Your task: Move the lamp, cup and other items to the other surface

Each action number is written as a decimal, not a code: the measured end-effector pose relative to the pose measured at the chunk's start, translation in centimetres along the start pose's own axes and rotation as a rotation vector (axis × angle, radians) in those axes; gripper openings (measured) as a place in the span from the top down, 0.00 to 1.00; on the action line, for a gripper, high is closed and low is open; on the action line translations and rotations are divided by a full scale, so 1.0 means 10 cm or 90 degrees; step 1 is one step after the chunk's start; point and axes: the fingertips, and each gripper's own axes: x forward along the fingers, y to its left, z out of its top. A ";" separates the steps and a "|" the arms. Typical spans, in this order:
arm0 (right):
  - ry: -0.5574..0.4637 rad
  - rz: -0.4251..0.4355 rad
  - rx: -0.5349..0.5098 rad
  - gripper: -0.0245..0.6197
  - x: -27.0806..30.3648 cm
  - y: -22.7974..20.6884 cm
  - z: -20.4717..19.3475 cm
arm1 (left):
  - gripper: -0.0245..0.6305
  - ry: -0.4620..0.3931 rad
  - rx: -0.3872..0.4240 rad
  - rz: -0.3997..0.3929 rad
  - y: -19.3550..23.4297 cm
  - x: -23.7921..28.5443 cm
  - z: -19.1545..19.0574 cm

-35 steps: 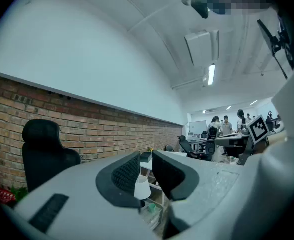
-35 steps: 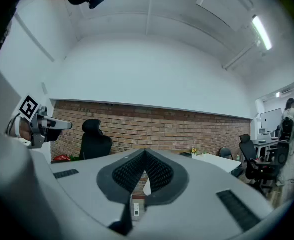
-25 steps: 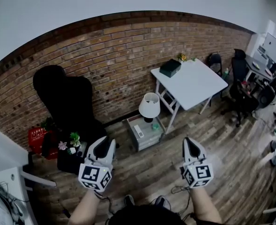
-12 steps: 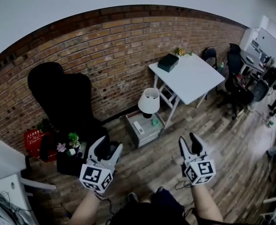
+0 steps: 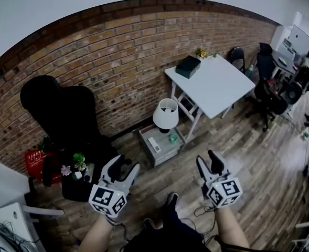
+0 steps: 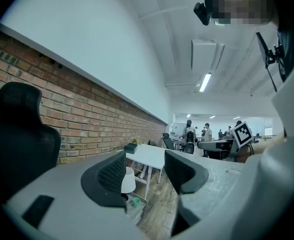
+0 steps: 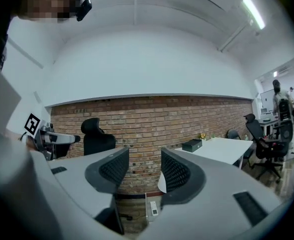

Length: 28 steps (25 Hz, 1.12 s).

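The left gripper (image 5: 125, 166) and right gripper (image 5: 206, 158) are held with jaws released, just opened, nothing between them. The lamp (image 5: 166, 114) and cup (image 5: 173, 138) are seen on a low cabinet (image 5: 164, 154), well ahead of the 2 grippers, beside the white bench (image 5: 222, 91).

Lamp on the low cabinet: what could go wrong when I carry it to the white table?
1. The lamp has a wide shade on a small dark base, so it may tip if gripped by the shade.
2. The cup and remote lie close to its base on the cabinet; a reach could knock them.
3. The table already holds a box; set down clear of it.
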 end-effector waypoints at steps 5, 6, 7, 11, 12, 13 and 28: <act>0.007 0.039 0.049 0.62 0.55 -0.49 -0.08 | 0.60 0.028 -0.038 -0.004 0.10 0.67 -0.06; 0.010 0.044 0.061 0.62 0.65 -0.62 -0.10 | 0.60 0.034 -0.046 -0.006 0.11 0.82 -0.08; 0.012 0.048 0.069 0.62 0.75 -0.75 -0.12 | 0.60 0.040 -0.051 -0.006 0.11 0.97 -0.09; 0.015 0.067 0.081 0.62 1.13 -1.19 -0.10 | 0.60 0.058 -0.050 0.012 0.15 1.50 -0.11; 0.016 0.071 0.081 0.62 1.21 -1.27 -0.09 | 0.60 0.062 -0.048 0.016 0.15 1.61 -0.11; 0.017 0.075 0.081 0.62 1.29 -1.35 -0.09 | 0.60 0.066 -0.046 0.017 0.15 1.72 -0.11; 0.085 0.103 0.103 0.63 2.25 -1.85 -0.39 | 0.60 0.147 -0.073 0.001 0.64 2.79 -0.59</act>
